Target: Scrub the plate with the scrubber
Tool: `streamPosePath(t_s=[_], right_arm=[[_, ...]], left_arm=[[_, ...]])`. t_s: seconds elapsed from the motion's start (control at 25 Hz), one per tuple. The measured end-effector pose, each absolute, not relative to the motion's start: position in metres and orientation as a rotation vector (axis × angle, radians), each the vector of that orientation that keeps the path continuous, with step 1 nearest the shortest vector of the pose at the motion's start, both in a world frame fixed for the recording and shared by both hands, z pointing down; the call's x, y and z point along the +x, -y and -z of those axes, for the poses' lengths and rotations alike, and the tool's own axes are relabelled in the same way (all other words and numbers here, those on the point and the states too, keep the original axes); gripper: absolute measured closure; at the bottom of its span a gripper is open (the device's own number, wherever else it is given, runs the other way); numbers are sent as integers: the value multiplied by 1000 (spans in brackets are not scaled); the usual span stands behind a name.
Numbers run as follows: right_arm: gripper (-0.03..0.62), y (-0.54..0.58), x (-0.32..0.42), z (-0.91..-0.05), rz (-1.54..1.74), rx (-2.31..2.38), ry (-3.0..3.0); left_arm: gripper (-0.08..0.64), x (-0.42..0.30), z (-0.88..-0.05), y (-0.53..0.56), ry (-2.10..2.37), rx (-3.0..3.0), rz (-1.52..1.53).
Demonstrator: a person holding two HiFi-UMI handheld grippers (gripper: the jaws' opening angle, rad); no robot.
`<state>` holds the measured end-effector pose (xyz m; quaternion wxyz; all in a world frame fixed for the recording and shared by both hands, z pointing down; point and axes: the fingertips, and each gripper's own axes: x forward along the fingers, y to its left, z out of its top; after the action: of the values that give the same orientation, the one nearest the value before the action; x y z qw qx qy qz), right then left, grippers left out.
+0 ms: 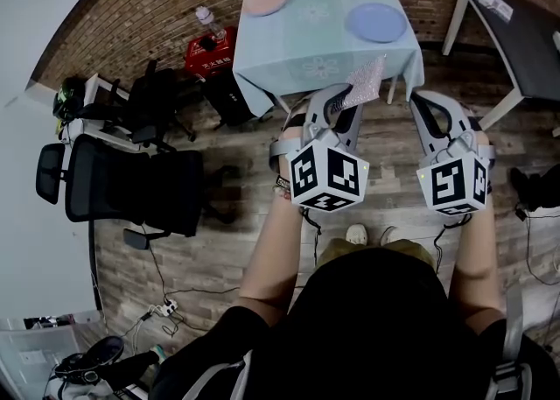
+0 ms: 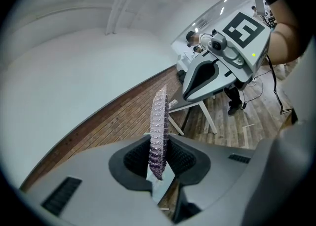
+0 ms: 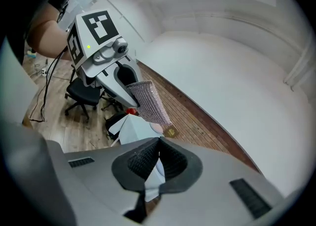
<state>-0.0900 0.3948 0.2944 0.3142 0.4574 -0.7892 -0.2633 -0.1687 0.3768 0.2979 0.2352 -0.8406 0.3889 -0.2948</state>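
Observation:
A pink plate [image 1: 265, 0] and a blue plate [image 1: 376, 22] lie on a table with a pale blue cloth [image 1: 319, 61], some way ahead of me. My left gripper [image 1: 343, 99] is shut on a glittery silver-purple scrubber [image 1: 367, 83], held up in the air short of the table's near edge. In the left gripper view the scrubber [image 2: 158, 131] stands edge-on between the pads of the left gripper [image 2: 159, 159]. My right gripper [image 1: 431, 108] hovers beside it, shut and empty; in its own view the right gripper [image 3: 157, 158] has its pads together, and the scrubber [image 3: 148, 102] shows ahead.
Black office chairs [image 1: 131, 184] stand at the left. A red box [image 1: 208, 57] and a bottle [image 1: 208, 22] sit by the brick wall. A dark table with white legs [image 1: 516, 35] is at the right. Cables [image 1: 166, 298] run over the wooden floor.

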Motion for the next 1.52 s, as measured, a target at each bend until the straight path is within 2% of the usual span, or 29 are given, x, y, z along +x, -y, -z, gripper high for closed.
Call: streamPosePath(t_s=[0.56, 0.88, 1.52], right_arm=[[557, -384, -111, -303, 681, 1233, 2055], [557, -361, -104, -305, 705, 1238, 2035], [557, -217, -55, -321, 700, 1248, 2045]], left_arm=[[477, -194, -304, -361, -1036, -2308, 809], [477, -184, -309, -336, -1016, -2308, 785], [477, -132, -328, -197, -1003, -2307, 813]])
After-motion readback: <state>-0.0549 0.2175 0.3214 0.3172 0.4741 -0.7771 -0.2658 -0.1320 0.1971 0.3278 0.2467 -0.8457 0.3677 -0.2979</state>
